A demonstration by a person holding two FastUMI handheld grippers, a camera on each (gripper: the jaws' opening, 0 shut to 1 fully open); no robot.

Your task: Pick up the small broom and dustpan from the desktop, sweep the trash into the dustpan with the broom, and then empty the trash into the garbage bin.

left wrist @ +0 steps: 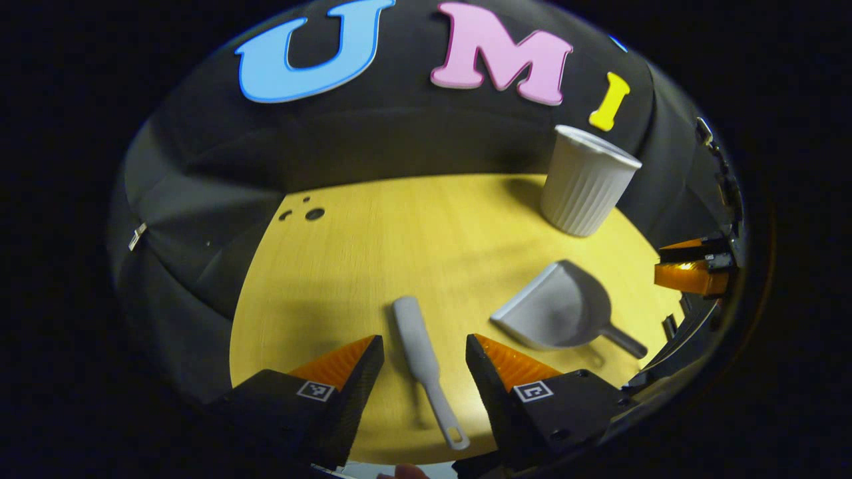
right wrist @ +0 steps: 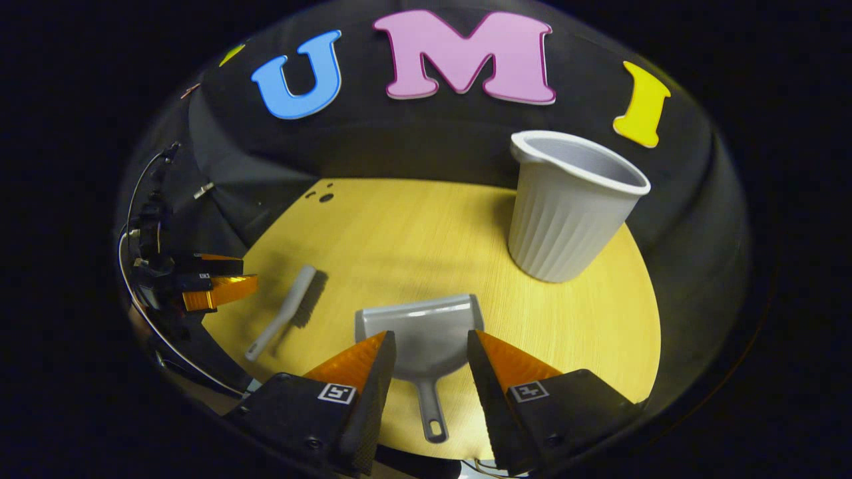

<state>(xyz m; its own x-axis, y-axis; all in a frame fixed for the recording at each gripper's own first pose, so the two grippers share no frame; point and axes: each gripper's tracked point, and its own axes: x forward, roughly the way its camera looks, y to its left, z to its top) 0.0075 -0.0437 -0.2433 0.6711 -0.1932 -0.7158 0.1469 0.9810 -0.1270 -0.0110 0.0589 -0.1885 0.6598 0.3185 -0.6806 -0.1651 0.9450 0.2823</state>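
A small grey broom (left wrist: 426, 366) lies on the yellow desktop (left wrist: 373, 266), its handle pointing toward me. My left gripper (left wrist: 425, 340) hovers over it, open, one finger on either side and neither touching. The broom (right wrist: 286, 309) also appears at the left of the right gripper view. The grey dustpan (right wrist: 426, 332) lies flat with its mouth toward the back. My right gripper (right wrist: 430, 334) is open above it, straddling the handle. The dustpan (left wrist: 559, 309) sits right of the broom. A white ribbed bin (right wrist: 566, 206) stands upright at the back right.
The bin (left wrist: 586, 183) is close behind the dustpan. Three small dark spots (left wrist: 315, 213) mark the desktop's far left; I cannot tell what they are. The right gripper (left wrist: 692, 266) and the left gripper (right wrist: 213, 283) each appear at the edge of the other's view. Black cloth walls the table.
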